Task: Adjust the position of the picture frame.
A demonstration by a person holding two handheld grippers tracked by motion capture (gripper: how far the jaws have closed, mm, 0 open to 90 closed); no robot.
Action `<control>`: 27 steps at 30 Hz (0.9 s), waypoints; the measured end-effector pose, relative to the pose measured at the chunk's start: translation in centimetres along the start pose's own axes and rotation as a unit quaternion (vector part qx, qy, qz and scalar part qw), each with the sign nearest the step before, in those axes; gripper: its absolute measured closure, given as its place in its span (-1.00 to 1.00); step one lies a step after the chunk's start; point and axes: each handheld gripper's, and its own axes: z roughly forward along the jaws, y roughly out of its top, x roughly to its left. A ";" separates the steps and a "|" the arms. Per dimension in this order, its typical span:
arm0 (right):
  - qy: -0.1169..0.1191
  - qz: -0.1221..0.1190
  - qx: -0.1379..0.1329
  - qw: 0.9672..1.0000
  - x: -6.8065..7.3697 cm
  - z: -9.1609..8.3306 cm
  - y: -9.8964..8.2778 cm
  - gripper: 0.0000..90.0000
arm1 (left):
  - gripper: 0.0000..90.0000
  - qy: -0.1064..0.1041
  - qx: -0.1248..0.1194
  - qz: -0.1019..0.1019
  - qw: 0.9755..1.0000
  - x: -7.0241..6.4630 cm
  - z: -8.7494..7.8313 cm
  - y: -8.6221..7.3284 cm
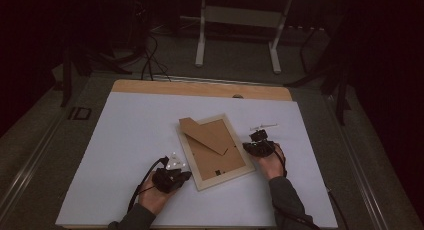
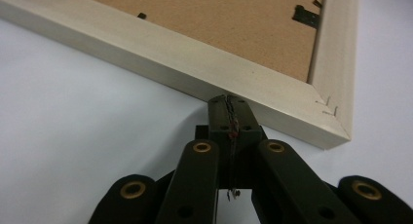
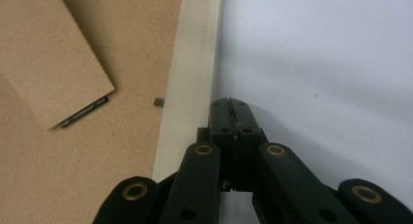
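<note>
A pale wooden picture frame (image 1: 196, 173) lies face down on the white table (image 1: 125, 135), its brown backing board (image 1: 220, 160) up and a brown stand flap (image 1: 205, 132) folded over it. My left gripper (image 1: 186, 175) is shut with nothing in it, its tip against the frame's left side rail (image 2: 160, 58) close to the near corner. My right gripper (image 1: 248, 147) is shut too, its tip touching the outer edge of the frame's right rail (image 3: 195, 78). In the right gripper view the stand flap (image 3: 44, 63) and a small black clip (image 3: 159, 102) lie on the backing.
A small white slip (image 1: 263, 126) lies on the table just beyond my right gripper. A bare wooden strip (image 1: 200, 88) runs along the table's far edge. Beyond it are a dark floor, cables (image 1: 148, 60) and a white table's legs (image 1: 201, 35).
</note>
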 end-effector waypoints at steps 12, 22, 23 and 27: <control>-0.019 -0.006 0.001 1.000 -0.4 0.6 1.0 1.00 | 1.00 -0.017 -0.003 0.000 1.000 -1.8 0.7 0.2; -0.036 0.001 0.004 0.999 -0.3 1.2 1.9 1.00 | 1.00 -0.019 -0.006 0.011 1.000 -3.1 1.1 0.3; -0.036 0.001 0.004 0.999 -0.3 1.2 1.9 1.00 | 1.00 -0.019 -0.006 0.011 1.000 -3.1 1.1 0.3; -0.050 -0.008 0.006 0.999 0.0 1.7 2.5 1.00 | 1.00 -0.031 -0.007 0.011 0.999 -3.5 1.3 0.4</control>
